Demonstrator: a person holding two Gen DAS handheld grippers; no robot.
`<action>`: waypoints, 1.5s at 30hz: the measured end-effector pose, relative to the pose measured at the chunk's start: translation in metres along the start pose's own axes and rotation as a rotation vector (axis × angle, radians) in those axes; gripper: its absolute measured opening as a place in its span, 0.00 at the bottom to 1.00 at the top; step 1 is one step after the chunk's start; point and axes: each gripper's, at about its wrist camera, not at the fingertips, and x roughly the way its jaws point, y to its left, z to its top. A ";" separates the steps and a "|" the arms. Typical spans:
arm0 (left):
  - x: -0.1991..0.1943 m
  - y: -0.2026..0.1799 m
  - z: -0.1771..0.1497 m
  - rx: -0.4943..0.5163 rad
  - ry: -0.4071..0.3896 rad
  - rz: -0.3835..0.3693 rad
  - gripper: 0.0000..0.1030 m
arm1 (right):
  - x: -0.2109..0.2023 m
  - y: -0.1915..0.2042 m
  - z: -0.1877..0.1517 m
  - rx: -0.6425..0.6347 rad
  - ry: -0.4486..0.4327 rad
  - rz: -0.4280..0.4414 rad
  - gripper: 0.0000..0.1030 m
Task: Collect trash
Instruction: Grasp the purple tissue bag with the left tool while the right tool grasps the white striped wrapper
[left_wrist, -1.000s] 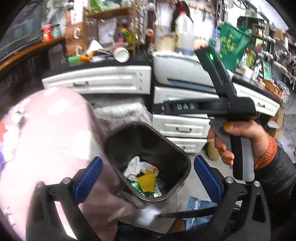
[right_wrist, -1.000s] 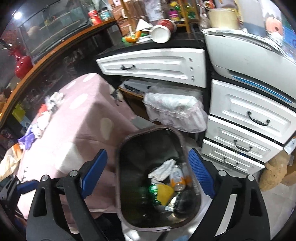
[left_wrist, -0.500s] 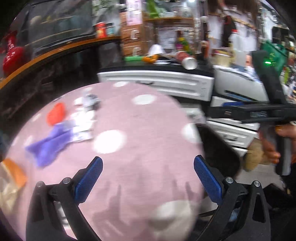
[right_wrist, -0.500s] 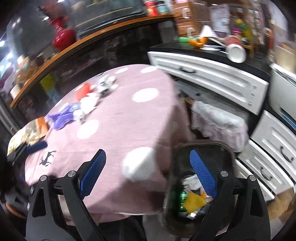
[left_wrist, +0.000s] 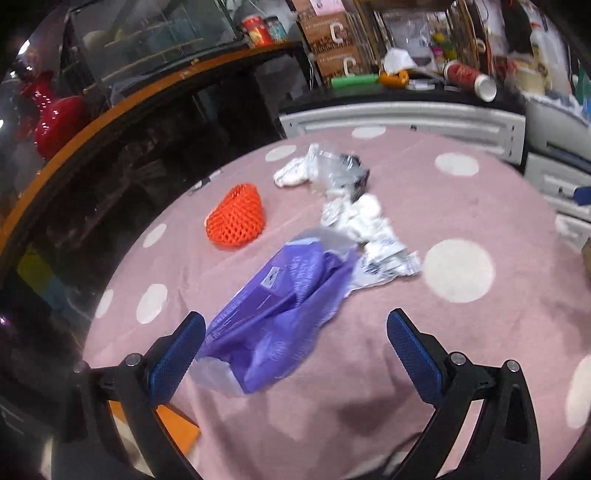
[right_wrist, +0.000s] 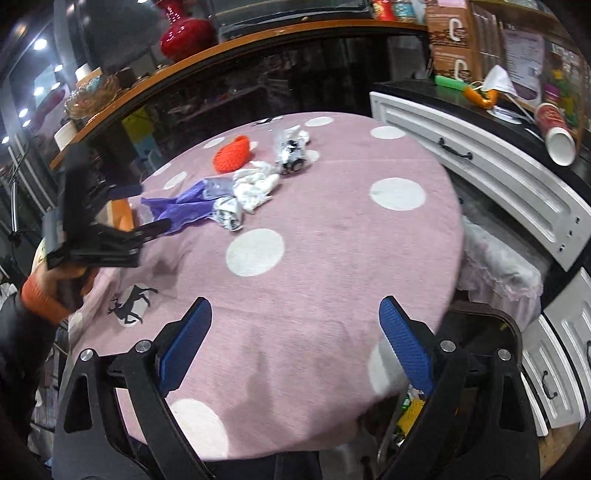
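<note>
From the left wrist, the left gripper (left_wrist: 291, 354) hangs with jaws wide and empty just over the purple wrapper (left_wrist: 273, 306) on the desk (left_wrist: 480, 332), so lower squarely before pinching; from the right wrist, the right gripper (right_wrist: 295, 354), equally wide and empty, waits nearer the bin (right_wrist: 491, 332).

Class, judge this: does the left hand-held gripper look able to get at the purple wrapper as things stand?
Probably yes. The left hand-held gripper is open, with the purple wrapper lying right before its fingers and nothing between them.
</note>
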 end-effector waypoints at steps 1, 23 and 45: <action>0.005 0.004 0.000 0.000 0.013 -0.002 0.95 | 0.004 0.003 0.003 -0.007 0.006 0.001 0.88; 0.001 0.049 -0.007 -0.348 -0.066 -0.038 0.17 | 0.105 0.091 0.062 -0.258 0.108 0.059 0.82; -0.061 0.036 -0.042 -0.484 -0.216 -0.057 0.16 | 0.169 0.113 0.081 -0.358 0.178 -0.014 0.27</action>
